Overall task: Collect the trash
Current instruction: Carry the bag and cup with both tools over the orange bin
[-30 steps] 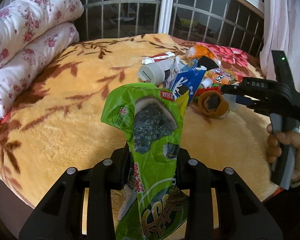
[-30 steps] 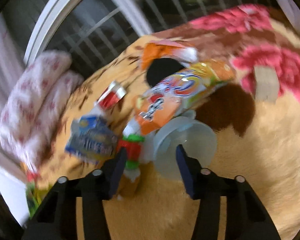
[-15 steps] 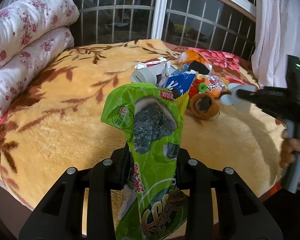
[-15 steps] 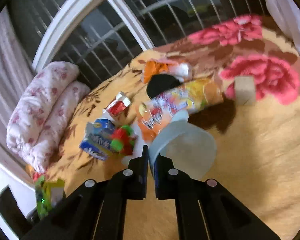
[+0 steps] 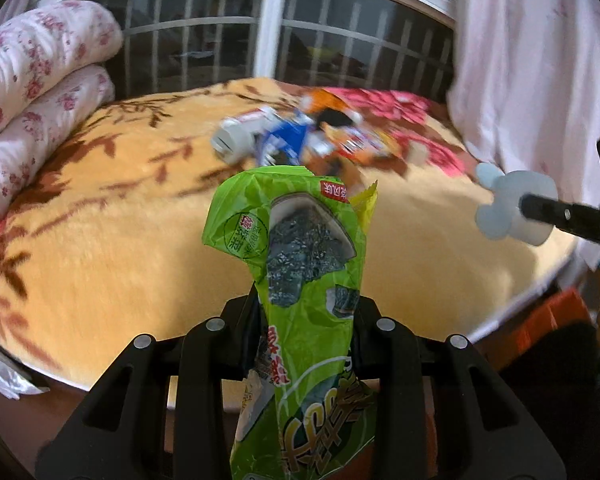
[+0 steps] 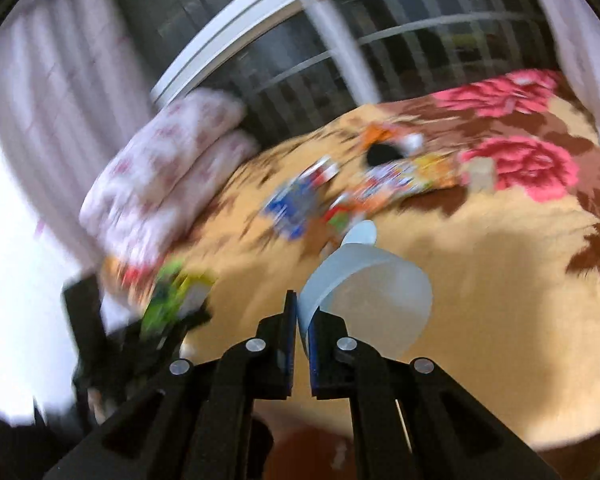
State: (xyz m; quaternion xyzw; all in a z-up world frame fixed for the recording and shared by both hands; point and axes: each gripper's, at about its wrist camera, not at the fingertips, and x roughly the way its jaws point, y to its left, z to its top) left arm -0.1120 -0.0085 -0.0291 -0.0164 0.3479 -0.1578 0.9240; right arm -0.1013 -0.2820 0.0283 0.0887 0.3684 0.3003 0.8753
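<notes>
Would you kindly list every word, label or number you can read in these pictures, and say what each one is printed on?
Green snack wrapper: printed red and gold characters and a round stamp, none clear enough to quote.
Heap of packets on the blanket: print blurred, unreadable.
Translucent cup: no print visible.

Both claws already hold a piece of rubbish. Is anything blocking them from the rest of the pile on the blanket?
Nothing visible. Only bare blanket lies between the grippers and the trash pile. But the left gripper grips a green wrapper, the right gripper a pale plastic cup.

Yellow floral blanket (image 5: 100, 248) carries mixed wrappers (image 5: 300, 140) and folded quilt (image 5: 32, 80).
</notes>
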